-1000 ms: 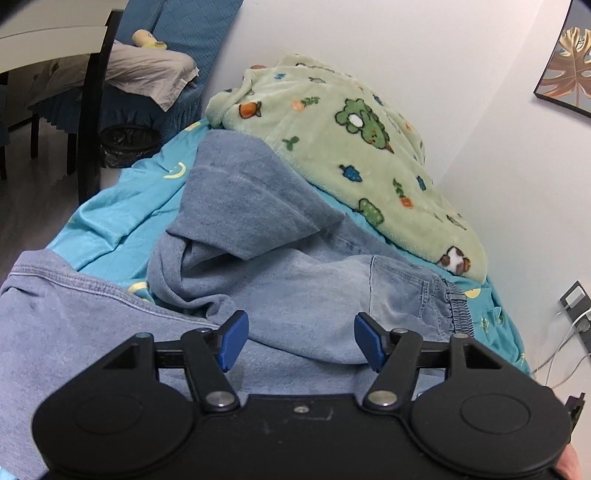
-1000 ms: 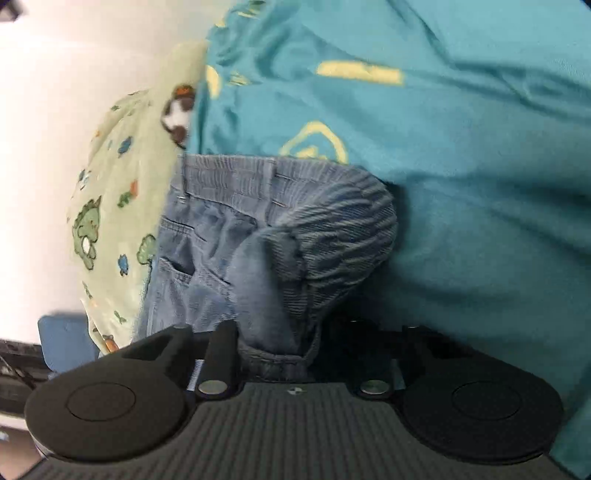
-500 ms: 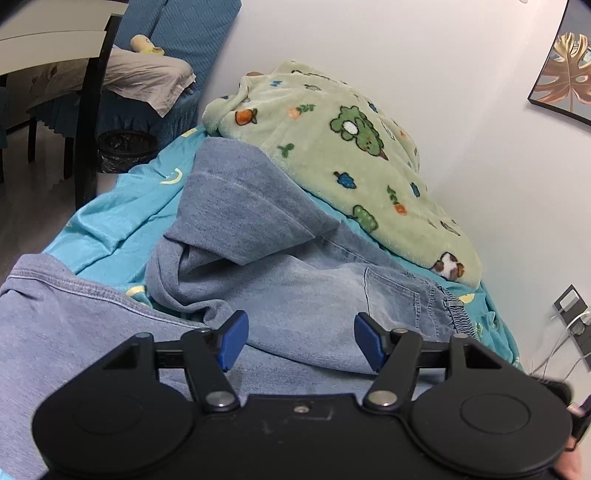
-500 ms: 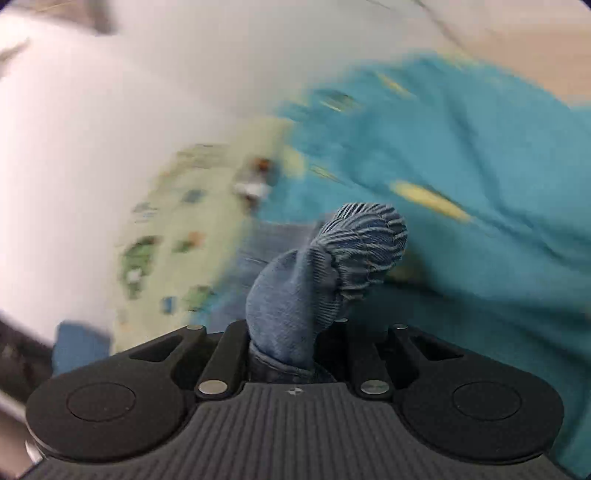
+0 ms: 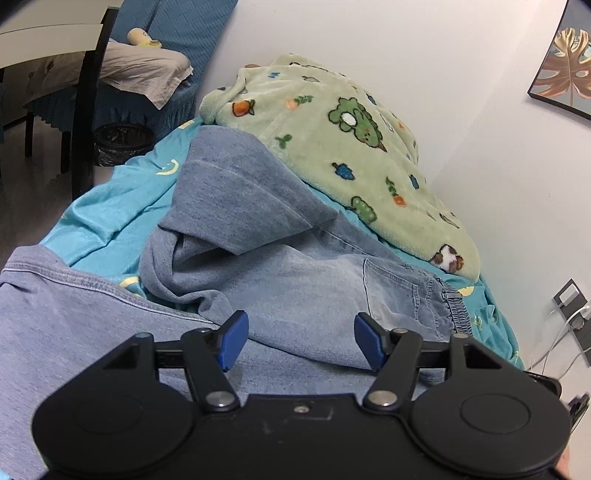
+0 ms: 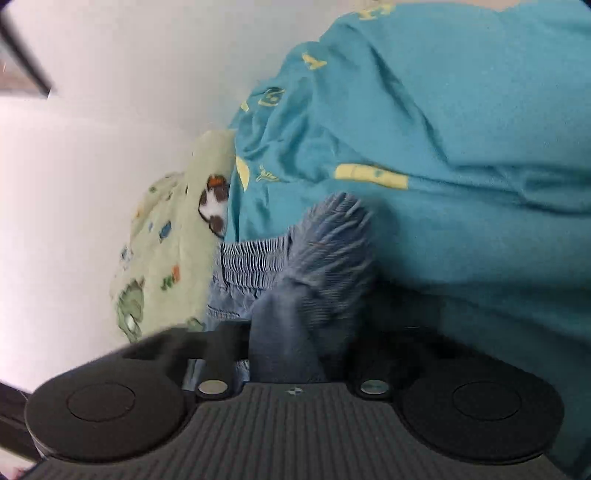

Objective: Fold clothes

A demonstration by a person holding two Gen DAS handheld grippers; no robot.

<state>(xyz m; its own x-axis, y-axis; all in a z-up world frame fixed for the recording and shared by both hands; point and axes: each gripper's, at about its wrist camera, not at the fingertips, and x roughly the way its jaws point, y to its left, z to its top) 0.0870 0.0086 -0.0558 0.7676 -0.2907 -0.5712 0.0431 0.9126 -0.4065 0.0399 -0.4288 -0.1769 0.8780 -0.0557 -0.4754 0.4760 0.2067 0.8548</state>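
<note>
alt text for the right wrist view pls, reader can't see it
The right gripper is shut on the bunched elastic waistband of the denim trousers, which lie on a teal bedsheet. To the left, a pale green cartoon-print blanket lies along a white wall; the image is motion-blurred.

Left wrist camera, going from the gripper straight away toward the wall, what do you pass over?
Left gripper → jeans → teal bedsheet → green blanket → white wall.

White wall (image 5: 369, 37), framed leaf picture (image 5: 565, 62), dark chair (image 5: 85, 92).
</note>
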